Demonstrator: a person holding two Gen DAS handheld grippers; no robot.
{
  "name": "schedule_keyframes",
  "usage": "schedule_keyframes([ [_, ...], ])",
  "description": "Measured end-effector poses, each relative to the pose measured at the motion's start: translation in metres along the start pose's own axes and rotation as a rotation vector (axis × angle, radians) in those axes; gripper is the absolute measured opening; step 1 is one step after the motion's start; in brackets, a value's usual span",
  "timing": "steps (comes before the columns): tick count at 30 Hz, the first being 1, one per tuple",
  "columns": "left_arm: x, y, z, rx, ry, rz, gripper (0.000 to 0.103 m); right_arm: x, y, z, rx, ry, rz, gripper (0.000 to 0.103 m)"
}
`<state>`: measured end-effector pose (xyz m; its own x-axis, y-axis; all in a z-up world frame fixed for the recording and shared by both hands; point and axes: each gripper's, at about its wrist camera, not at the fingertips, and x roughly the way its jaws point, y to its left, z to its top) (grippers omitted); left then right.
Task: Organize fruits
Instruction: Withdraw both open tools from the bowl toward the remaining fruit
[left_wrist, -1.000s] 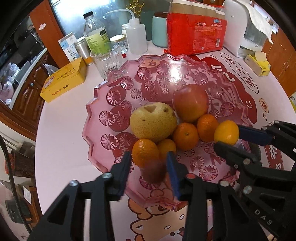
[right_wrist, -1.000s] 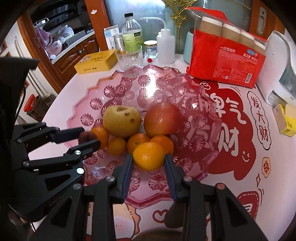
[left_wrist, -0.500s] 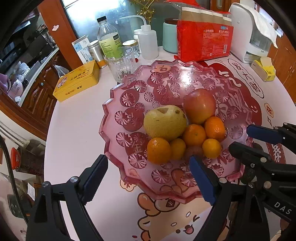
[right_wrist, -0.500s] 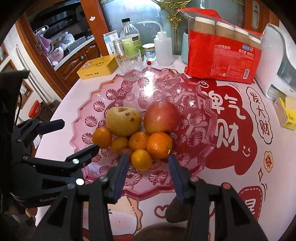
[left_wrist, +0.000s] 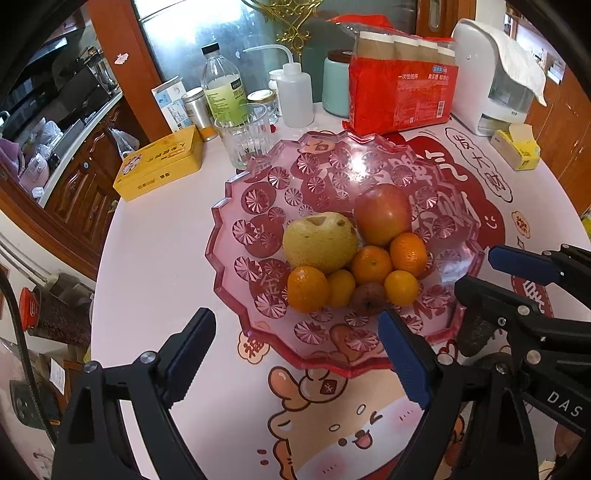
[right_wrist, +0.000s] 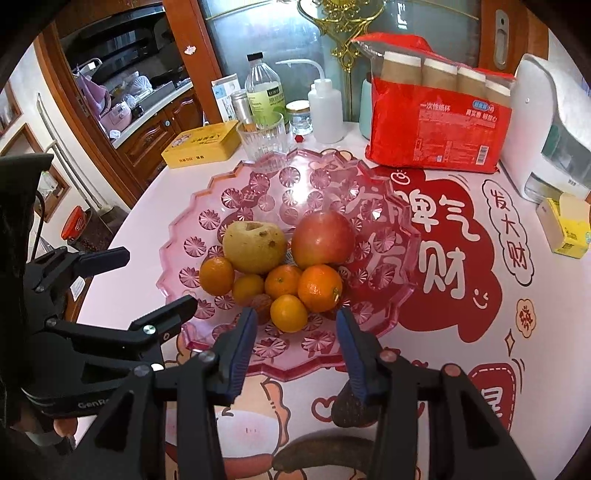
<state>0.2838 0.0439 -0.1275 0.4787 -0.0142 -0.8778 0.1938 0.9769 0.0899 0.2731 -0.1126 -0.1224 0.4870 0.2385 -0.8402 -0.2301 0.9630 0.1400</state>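
Fruit (left_wrist: 351, 254) sits piled in the pink bowl (left_wrist: 258, 192) mid-table (left_wrist: 159, 266), both the left gripper (left_wrist: 295, 350) and right gripper (right_wrist: 295, 339) spread empty at its 6 o'clock rim, with a glass (left_wrist: 245, 134), bottles and red pack (left_wrist: 402, 96) at 12 o'clock before wooden cabinets.

- A home dining spot beside a kitchen was indicated.
- Wooden cabinets (right_wrist: 155, 136) and a cluttered counter (left_wrist: 48, 136) were seen behind.
- A printed tablecloth (right_wrist: 461, 266), a drinking glass (left_wrist: 245, 134), a paper-cup pack (right_wrist: 439, 122) and a yellow tin (left_wrist: 160, 166) were laid out.
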Motion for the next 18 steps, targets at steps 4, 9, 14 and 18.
schedule_keyframes([
  [4, -0.009, 0.000, -0.004, -0.013, 0.003, -0.006, 0.089, -0.011, 0.002, -0.002, -0.003, -0.013, 0.002, 0.046],
  [9, -0.026, 0.001, -0.010, -0.025, -0.007, -0.007, 0.089, -0.029, 0.005, -0.005, -0.008, -0.034, 0.000, 0.046],
  [14, -0.050, 0.000, -0.012, -0.025, -0.035, 0.004, 0.089, -0.052, 0.008, -0.007, -0.019, -0.071, -0.004, 0.046],
  [18, -0.074, -0.002, -0.014, -0.024, -0.066, 0.014, 0.089, -0.073, 0.011, -0.006, -0.031, -0.109, -0.001, 0.046],
])
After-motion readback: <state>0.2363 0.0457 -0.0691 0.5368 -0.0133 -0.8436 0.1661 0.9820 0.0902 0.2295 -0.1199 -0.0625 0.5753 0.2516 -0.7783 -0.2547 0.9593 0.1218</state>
